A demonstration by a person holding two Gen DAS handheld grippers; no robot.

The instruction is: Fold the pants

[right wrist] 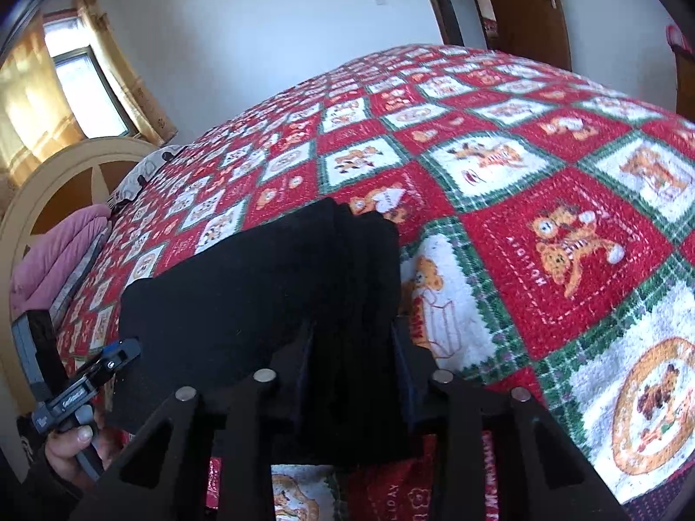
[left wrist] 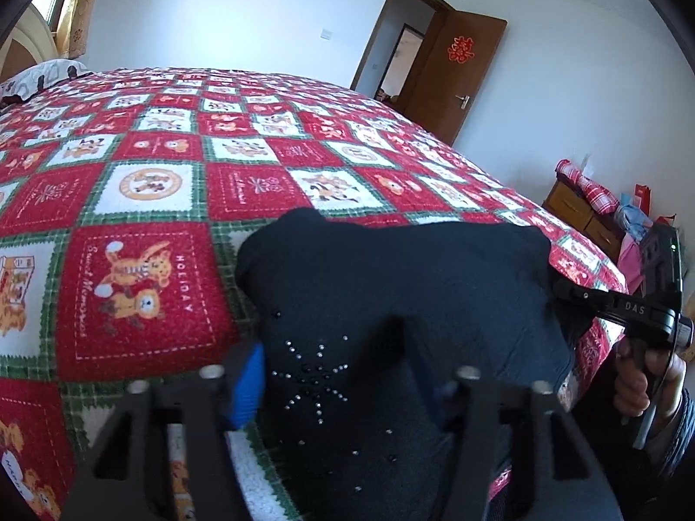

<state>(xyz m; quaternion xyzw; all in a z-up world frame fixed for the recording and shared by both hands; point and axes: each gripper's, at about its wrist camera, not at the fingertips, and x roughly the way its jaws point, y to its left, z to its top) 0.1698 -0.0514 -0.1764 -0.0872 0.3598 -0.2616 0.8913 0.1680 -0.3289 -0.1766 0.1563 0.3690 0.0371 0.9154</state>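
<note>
The black pants (left wrist: pixel 391 286) lie bunched in the lower centre of my left view, on the red and white checked blanket (left wrist: pixel 130 260). My left gripper (left wrist: pixel 347 373) is partly closed with the studded cloth between its fingers, but I cannot tell whether they pinch it. In my right view, my right gripper (right wrist: pixel 352 347) is narrowed onto a stacked edge of the pants (right wrist: pixel 243 286).

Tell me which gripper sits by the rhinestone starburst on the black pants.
The left gripper: its fingers flank the starburst on the black pants; the right gripper holds plain fabric.
</note>
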